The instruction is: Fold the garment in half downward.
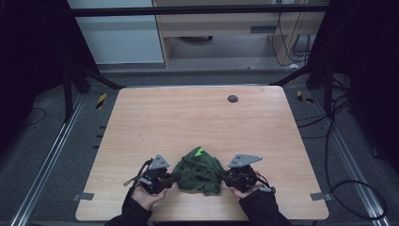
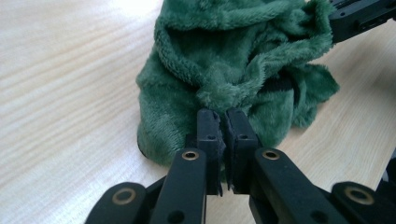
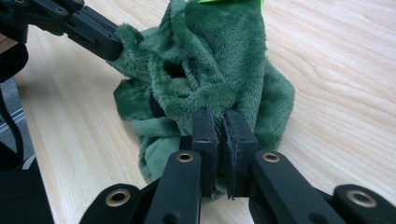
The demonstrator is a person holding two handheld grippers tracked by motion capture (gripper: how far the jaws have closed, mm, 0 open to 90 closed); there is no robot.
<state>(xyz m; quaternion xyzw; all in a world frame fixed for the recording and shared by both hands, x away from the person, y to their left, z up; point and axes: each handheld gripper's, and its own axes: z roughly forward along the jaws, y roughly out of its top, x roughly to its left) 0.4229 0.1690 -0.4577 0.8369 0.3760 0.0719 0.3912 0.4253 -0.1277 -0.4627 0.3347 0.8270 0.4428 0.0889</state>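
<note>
Pinching opposite edges, left gripper [image 2: 221,112] and right gripper [image 3: 219,112] were both clamped on cloth [image 1: 198,170], bunched near table [image 1: 197,117] edge. Soft, light, floppy; grip hems, not bulk.

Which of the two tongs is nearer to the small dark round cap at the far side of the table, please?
Right. The right tongs grip the green fleece cloth's right side, almost straight below the cap; the left tongs grip its left side, farther off.
</note>
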